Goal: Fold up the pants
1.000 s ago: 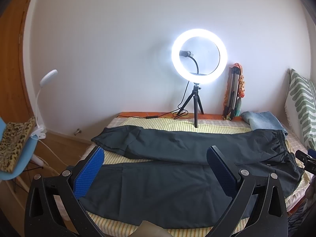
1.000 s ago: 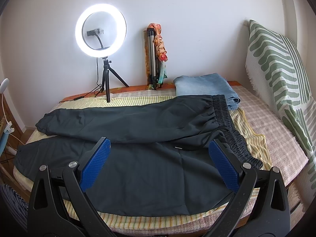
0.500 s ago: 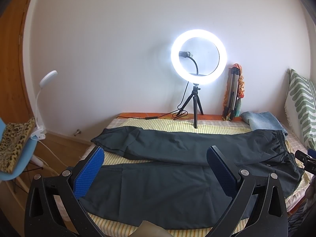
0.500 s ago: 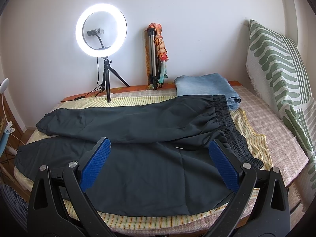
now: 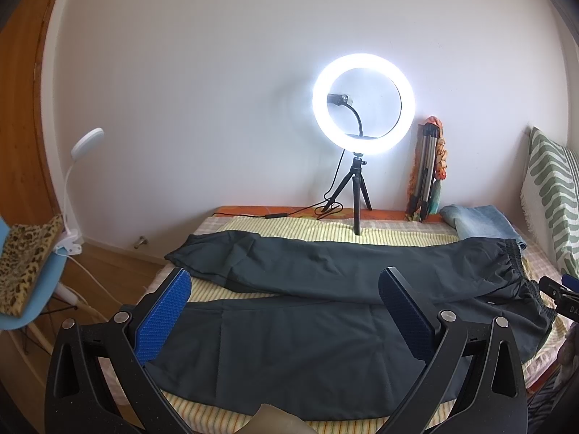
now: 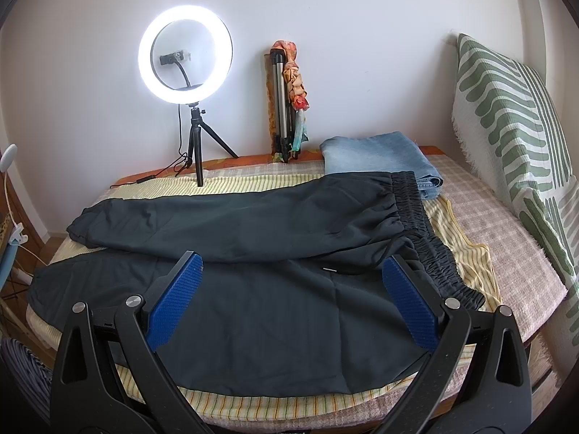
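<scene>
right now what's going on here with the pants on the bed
A person holds a two-finger tool in each hand over a bed. The dark pants lie spread flat and unfolded, both legs running left, the elastic waistband on the right beside folded jeans. The left tool and right tool are both open, hovering above the near leg, gripping nothing. Folding has not begun.

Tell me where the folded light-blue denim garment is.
In the right wrist view, the folded light-blue denim garment lies at the bed's far right, touching the dark pants' elastic waistband, beside the folded silver tripod.
</scene>
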`<move>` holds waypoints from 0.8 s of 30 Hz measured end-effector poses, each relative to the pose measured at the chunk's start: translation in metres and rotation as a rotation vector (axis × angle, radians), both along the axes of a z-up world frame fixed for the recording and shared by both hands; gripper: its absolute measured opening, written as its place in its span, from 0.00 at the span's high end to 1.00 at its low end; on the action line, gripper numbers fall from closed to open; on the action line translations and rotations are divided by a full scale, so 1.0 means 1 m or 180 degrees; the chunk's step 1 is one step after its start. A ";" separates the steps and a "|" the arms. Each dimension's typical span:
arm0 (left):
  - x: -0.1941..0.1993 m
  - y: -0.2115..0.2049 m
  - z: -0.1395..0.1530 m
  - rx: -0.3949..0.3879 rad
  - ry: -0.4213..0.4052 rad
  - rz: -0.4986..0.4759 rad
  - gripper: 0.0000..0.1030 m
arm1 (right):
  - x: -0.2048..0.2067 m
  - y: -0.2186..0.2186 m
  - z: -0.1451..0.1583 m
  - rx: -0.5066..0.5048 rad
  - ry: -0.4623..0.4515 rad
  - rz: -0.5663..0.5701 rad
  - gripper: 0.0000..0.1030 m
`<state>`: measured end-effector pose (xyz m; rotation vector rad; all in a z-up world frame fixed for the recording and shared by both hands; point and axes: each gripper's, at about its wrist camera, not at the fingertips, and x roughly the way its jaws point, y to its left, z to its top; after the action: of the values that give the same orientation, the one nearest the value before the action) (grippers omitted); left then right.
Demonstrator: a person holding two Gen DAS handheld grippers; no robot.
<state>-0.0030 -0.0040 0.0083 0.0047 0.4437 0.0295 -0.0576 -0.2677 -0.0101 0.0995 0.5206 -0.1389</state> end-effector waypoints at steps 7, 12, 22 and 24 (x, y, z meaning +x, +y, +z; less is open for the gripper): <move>0.001 -0.001 0.000 -0.0003 0.0003 -0.0011 0.00 | 0.000 0.000 -0.001 0.0004 0.0003 0.0000 0.01; 0.001 -0.002 0.000 -0.0003 0.0010 -0.0011 0.00 | 0.001 -0.001 -0.001 0.0007 0.0005 0.0004 0.01; 0.002 -0.004 -0.001 0.0002 0.0013 -0.0014 0.00 | 0.000 -0.001 -0.003 0.0017 0.0007 0.0007 0.01; 0.001 -0.004 -0.001 0.0002 0.0014 -0.0013 0.00 | 0.001 -0.001 -0.003 0.0018 0.0007 0.0005 0.01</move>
<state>-0.0015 -0.0077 0.0072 0.0064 0.4480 0.0256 -0.0569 -0.2685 -0.0129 0.1045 0.5234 -0.1359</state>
